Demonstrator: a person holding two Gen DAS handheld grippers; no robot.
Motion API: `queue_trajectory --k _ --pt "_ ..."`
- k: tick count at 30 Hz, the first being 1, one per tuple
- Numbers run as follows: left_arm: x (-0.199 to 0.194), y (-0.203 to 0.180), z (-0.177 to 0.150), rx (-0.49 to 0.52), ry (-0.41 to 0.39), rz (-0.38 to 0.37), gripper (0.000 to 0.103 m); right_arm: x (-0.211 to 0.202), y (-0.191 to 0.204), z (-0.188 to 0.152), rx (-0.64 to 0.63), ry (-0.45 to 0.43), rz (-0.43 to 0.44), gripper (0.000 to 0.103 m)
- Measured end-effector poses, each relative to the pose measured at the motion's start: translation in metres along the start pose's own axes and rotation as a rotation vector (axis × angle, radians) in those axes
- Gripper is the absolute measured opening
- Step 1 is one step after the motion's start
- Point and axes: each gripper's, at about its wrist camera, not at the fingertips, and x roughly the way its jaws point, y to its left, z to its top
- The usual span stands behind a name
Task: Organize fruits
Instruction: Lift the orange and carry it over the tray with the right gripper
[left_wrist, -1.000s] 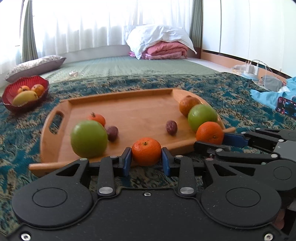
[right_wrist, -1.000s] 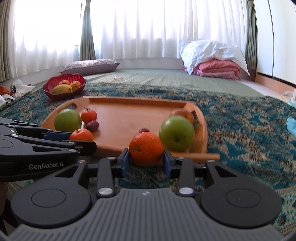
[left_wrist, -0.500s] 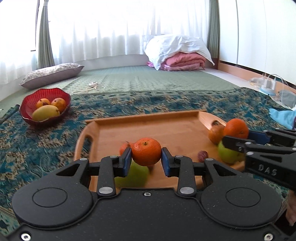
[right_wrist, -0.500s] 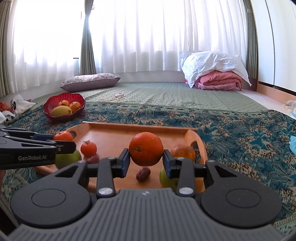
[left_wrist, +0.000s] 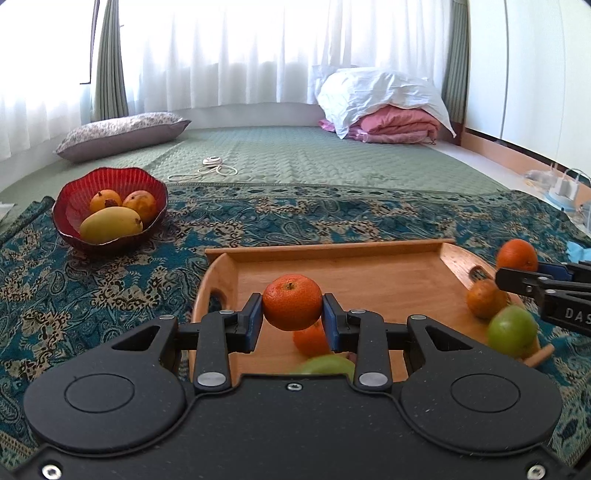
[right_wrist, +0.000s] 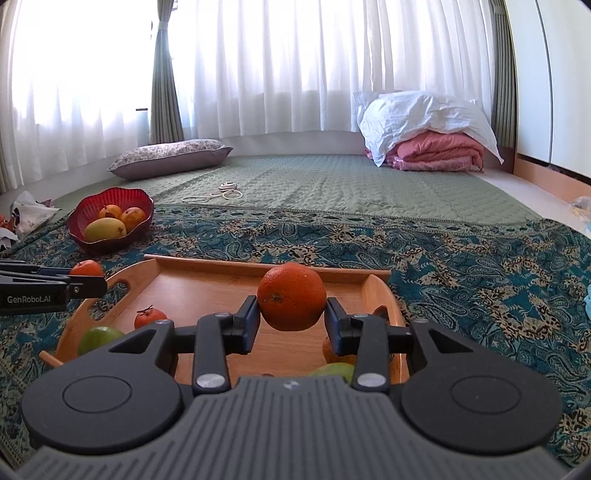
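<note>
My left gripper (left_wrist: 292, 320) is shut on a small mandarin (left_wrist: 291, 305) and holds it above the wooden tray (left_wrist: 332, 254). My right gripper (right_wrist: 291, 320) is shut on a larger orange (right_wrist: 291, 295), also lifted over the tray (right_wrist: 258, 266). Each gripper shows in the other's view, holding its fruit at the side. On the tray lie green apples (left_wrist: 511, 330) (right_wrist: 98, 338), a small persimmon-like fruit (right_wrist: 149, 317) and another orange fruit (left_wrist: 484, 297). A red bowl (left_wrist: 74, 192) (right_wrist: 92, 199) with a mango and two orange fruits stands far left.
The tray lies on a teal patterned rug (left_wrist: 92, 295). Beyond it are a green quilted mat (right_wrist: 332, 184), a white cable (left_wrist: 207, 168), a grey pillow (left_wrist: 122, 133) and a pile of bedding (right_wrist: 424, 129). Chargers (left_wrist: 561, 188) lie at the right wall.
Both grippers have risen from the tray's near edge with their fruits held, and now hold them higher over the tray. The view has tilted up toward the red bowl.
</note>
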Motion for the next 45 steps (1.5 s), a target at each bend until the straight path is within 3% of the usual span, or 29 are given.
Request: queue_trajectory --k 10,22,45 --pt "0.049 0.017 0.014 -0.026 0.076 0.017 0.032 0.042 -0.023 0.008 0.068 0.102 -0.01 0.042" --pt "0.098 0.027 0.013 -0.05 0.164 0.039 0.032 0.071 -0.022 0.008 0.042 0.169 -0.012 0.042" --pt "0.123 0.027 0.011 -0.04 0.205 0.049 0.032 0.105 -0.003 0.004 -0.009 0.254 0.026 0.043"
